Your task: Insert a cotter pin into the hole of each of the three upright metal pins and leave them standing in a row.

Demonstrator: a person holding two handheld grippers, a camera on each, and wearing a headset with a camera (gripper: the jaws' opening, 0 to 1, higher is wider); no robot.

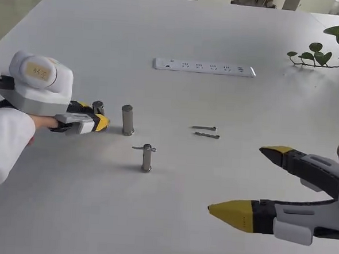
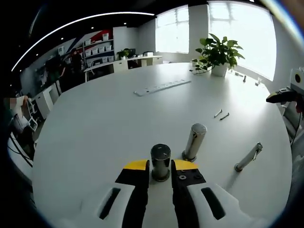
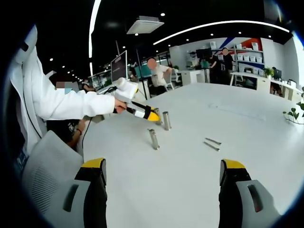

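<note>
Left fingers point(image 2: 136, 176) tight on one metal pin point(image 2: 160, 160) — long axis upright — right fingers point(image 3: 93, 167) wide apart, empty

we see a smooth, matt white surface point(image 1: 66, 213). the leftmost pin point(image 2: 160, 161) and the middle pin point(image 1: 127, 119) look like brushed grey metal with a dull sheen. the loose cotter pins point(image 1: 204, 128) are thin bare metal. the left gripper point(image 1: 95, 115) and right gripper point(image 1: 236, 179) have satin white plastic shells and matt black-and-yellow jaws. the sleeve point(image 1: 2, 140) is white cloth.

Right gripper point(image 3: 164, 165) jaws wide apart, cotter pins point(image 3: 212, 143) loose
</note>
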